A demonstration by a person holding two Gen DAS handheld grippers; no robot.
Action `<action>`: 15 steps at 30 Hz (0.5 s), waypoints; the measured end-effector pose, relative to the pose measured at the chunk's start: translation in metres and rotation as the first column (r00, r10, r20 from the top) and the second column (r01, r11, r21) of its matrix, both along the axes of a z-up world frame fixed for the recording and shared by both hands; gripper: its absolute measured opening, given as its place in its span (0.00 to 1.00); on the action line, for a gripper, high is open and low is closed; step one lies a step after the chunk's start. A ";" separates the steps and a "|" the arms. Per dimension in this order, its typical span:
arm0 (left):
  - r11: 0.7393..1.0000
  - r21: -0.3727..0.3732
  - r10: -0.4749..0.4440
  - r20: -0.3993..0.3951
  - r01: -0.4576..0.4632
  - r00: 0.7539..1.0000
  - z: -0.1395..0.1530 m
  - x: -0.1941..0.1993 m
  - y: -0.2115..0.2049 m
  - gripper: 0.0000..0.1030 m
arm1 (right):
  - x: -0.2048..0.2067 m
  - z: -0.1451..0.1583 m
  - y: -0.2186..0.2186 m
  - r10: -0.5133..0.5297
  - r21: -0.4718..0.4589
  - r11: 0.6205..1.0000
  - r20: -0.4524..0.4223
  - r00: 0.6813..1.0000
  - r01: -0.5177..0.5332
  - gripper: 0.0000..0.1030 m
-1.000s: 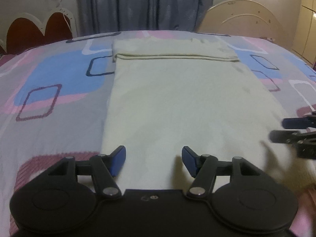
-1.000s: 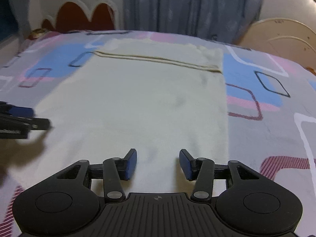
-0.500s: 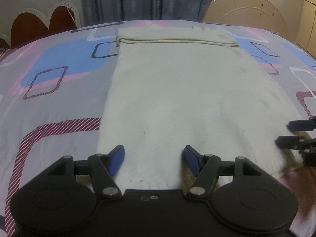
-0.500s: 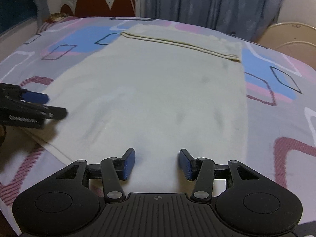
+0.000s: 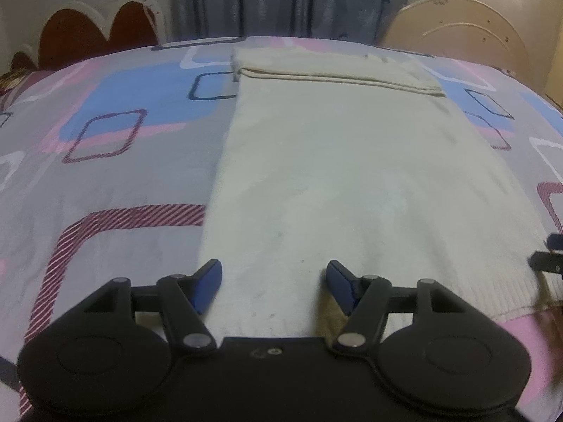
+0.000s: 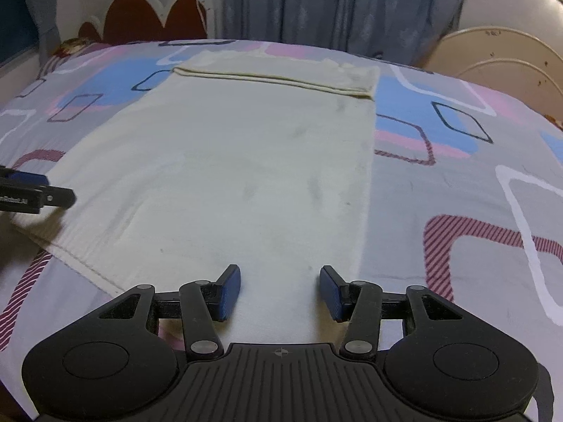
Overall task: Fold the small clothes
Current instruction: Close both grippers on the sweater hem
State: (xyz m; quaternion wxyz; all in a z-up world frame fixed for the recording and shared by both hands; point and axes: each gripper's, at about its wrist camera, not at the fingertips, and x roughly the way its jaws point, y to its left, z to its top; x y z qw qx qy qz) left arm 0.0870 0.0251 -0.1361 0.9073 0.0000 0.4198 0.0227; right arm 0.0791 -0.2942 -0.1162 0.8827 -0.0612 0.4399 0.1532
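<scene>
A cream knit garment (image 5: 352,176) lies flat on the patterned bedsheet (image 5: 105,176), its far end folded over into a narrow band (image 5: 334,70). My left gripper (image 5: 274,277) is open and empty, low over the garment's near left corner by the ribbed hem (image 5: 475,302). My right gripper (image 6: 279,283) is open and empty over the near right part of the same garment (image 6: 246,161). Each gripper shows at the edge of the other's view: the right one (image 5: 549,256) and the left one (image 6: 31,193).
The bedsheet (image 6: 457,193) spreads on both sides of the garment. A red scalloped headboard (image 6: 151,17), grey curtains (image 6: 334,3) and a cream curved board (image 6: 503,56) stand beyond the bed's far edge.
Both grippers have drawn back toward the garment's near hem, so more of the garment and its ribbed edge show. Their fingers stay open. The garment has not moved.
</scene>
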 end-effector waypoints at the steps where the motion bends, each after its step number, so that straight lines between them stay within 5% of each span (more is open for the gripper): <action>1: 1.000 0.000 0.007 -0.001 -0.007 1.000 0.001 -0.001 0.003 0.63 | -0.001 0.000 -0.003 -0.009 0.005 1.000 -0.005 1.000 0.009 0.47; 9: 0.996 -0.085 0.012 -0.066 -0.017 0.998 -0.004 -0.007 0.021 0.61 | -0.004 -0.001 -0.025 -0.064 0.054 0.996 -0.056 0.996 0.067 0.60; 15: 0.987 -0.153 0.025 -0.087 -0.038 0.996 -0.005 -0.008 0.030 0.43 | -0.004 -0.002 -0.029 -0.073 0.082 0.993 -0.096 0.993 0.080 0.59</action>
